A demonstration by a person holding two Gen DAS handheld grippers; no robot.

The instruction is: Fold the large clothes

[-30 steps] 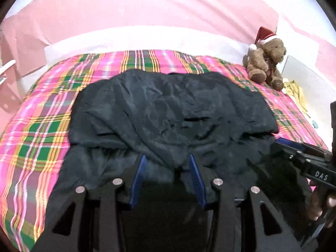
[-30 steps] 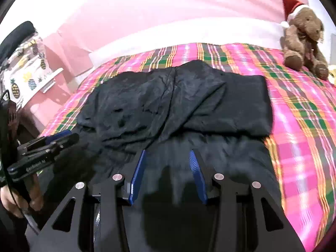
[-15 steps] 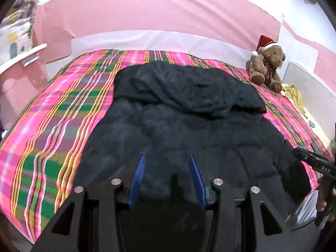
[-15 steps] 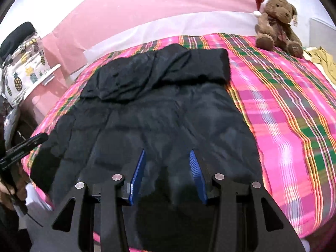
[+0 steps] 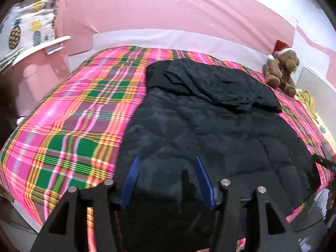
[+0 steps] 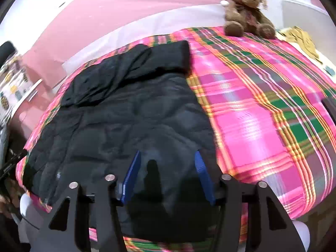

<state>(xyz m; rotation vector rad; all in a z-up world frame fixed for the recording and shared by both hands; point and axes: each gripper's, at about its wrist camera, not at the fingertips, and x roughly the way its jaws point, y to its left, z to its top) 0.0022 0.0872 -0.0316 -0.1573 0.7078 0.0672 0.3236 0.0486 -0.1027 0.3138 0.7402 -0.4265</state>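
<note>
Versus a second ago: the black jacket (image 5: 210, 130) now lies stretched flat toward the near edge of the plaid bedspread (image 5: 79, 109); before, its lower part was bunched up over the rest. Its long axis runs near edge to far, with the folded end toward the headboard side (teddy bear (image 5: 281, 71) sits beyond it). Left gripper (image 5: 167, 168) and right gripper (image 6: 167, 163): jaws have just been opening, now parted, released, pads pressing on nothing, near hem below them.
</note>
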